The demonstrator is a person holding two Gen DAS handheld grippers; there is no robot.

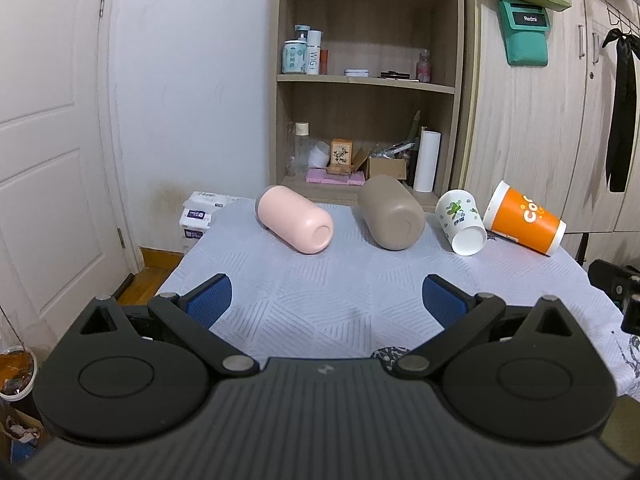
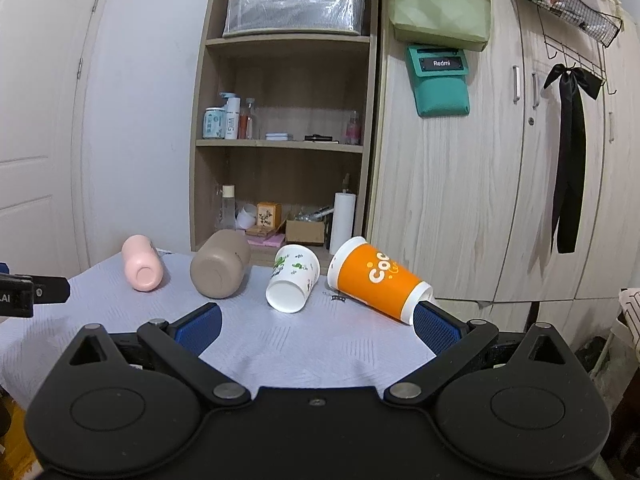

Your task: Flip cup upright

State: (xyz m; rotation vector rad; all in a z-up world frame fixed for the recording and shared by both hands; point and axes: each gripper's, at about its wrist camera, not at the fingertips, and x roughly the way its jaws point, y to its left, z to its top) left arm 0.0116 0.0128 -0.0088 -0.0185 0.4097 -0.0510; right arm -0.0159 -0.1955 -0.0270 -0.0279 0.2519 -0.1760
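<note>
Both grippers are held wide open, nothing between the pads: left gripper point(image 1: 327, 300) above the table point(image 1: 320, 280), right gripper point(image 2: 318, 328) with one pad seemingly just beside the orange cup point(image 2: 378, 284). Brown cup point(image 2: 220, 264), pink cup point(image 2: 142, 268) and white cup point(image 2: 292, 282) are seen lying sideways.

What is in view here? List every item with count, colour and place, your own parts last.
pink cup: 1, pink, lying on its side, far left of the row
brown cup: 1, taupe, on its side, second
white paper cup: 1, white with green print, on its side, third
orange paper cup: 1, orange and white, on its side, far right
tablecloth: 1, pale grey, under the cups
shelf unit: 1, wood, behind the table
left gripper: 1, black with blue pads, open
right gripper: 1, same, open
</note>
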